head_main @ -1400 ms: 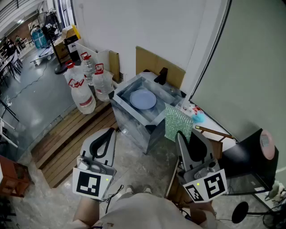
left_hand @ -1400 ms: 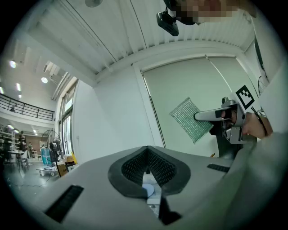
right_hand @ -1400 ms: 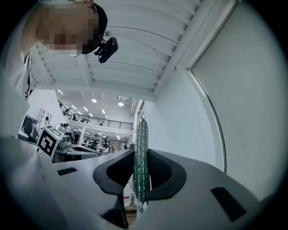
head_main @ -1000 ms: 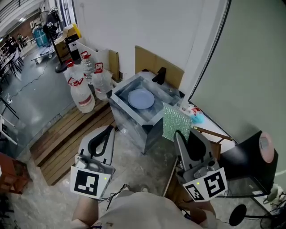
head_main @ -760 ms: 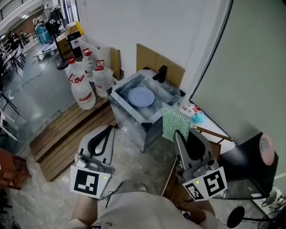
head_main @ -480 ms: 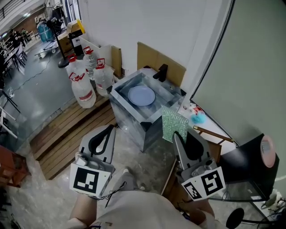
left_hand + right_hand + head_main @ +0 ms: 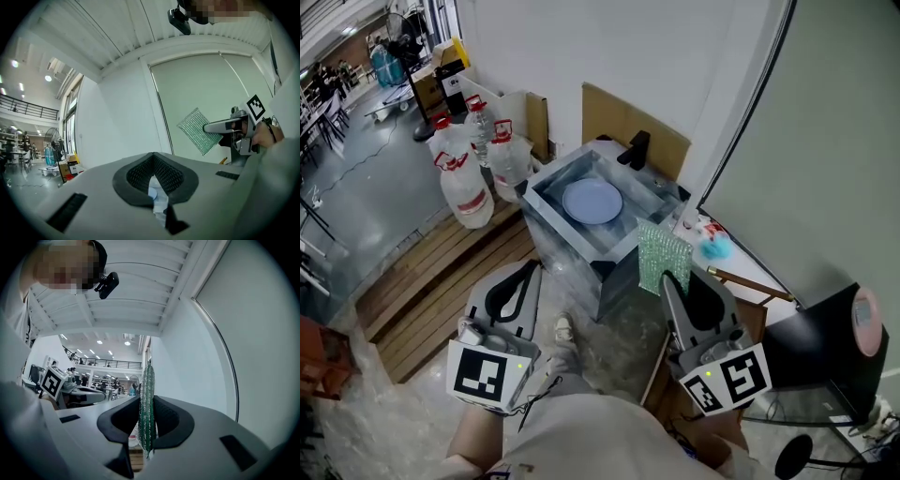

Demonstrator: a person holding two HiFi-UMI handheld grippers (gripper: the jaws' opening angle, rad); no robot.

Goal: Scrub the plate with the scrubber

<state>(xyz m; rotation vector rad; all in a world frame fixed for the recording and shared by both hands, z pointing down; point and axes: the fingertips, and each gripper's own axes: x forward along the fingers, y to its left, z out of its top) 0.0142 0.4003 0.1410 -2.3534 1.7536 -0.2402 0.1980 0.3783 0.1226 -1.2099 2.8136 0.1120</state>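
Plate (image 7: 592,201) lies flat in the sink (image 7: 551,212), far from both grippers. Nearer, the right gripper (image 7: 668,278) pinches the green scrubber (image 7: 663,259) upright between its jaws. To its left, the left gripper (image 7: 529,271) is closed on nothing.

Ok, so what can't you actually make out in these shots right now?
Plate: only the head view shows it, too small to tell whether it is dirty or wet.
Scrubber: lower edge hidden by the right hand-held gripper in the head view; edge-on in the right gripper view.
Small items beside the sink: head view, too small to name.
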